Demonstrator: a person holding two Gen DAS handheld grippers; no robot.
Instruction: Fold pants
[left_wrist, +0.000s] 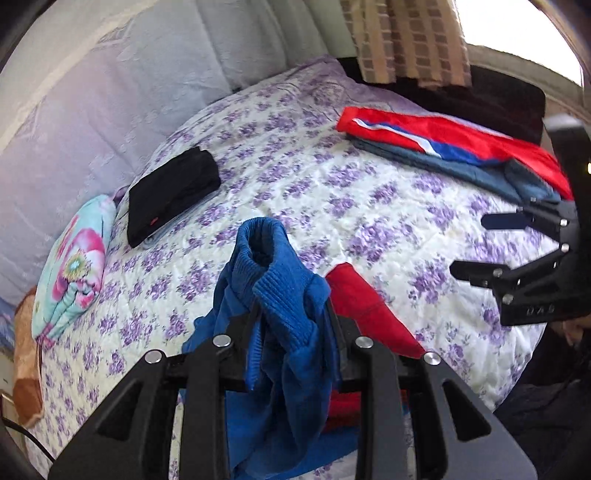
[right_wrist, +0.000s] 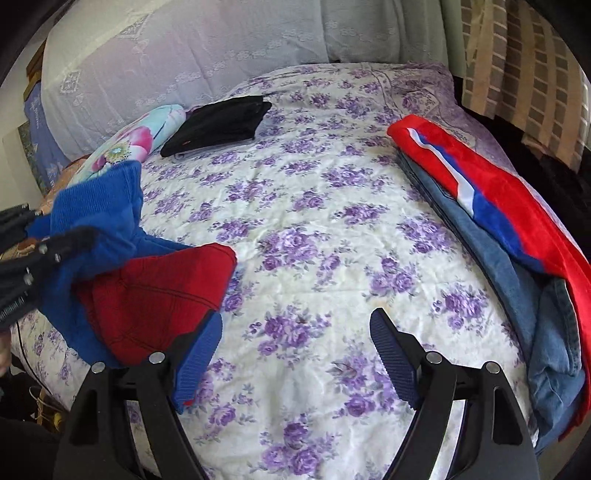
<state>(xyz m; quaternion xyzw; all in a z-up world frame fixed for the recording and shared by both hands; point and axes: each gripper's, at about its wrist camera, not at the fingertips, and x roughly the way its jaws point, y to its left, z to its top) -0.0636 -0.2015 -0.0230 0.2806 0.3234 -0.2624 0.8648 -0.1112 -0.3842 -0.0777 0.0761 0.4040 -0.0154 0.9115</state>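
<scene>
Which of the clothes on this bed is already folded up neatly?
The black garment beside the flowered pillow, a tidy flat rectangle; the others lie loose.

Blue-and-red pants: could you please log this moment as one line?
left gripper: shut on pants | right gripper: open, empty | bed: pants partly lifted

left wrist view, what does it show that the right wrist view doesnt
Only the left wrist view shows the left gripper from behind, shut on the ribbed blue cuff bunched between its fingers, and the right gripper side-on, open and empty.

Only the right wrist view shows the right gripper's ridged blue pads spread over bare bedspread, and the jeans piled at the bed's near right corner.

Both show the blue-and-red pants, the folded black garment, the red garment over the jeans, and the floral pillow.
</scene>
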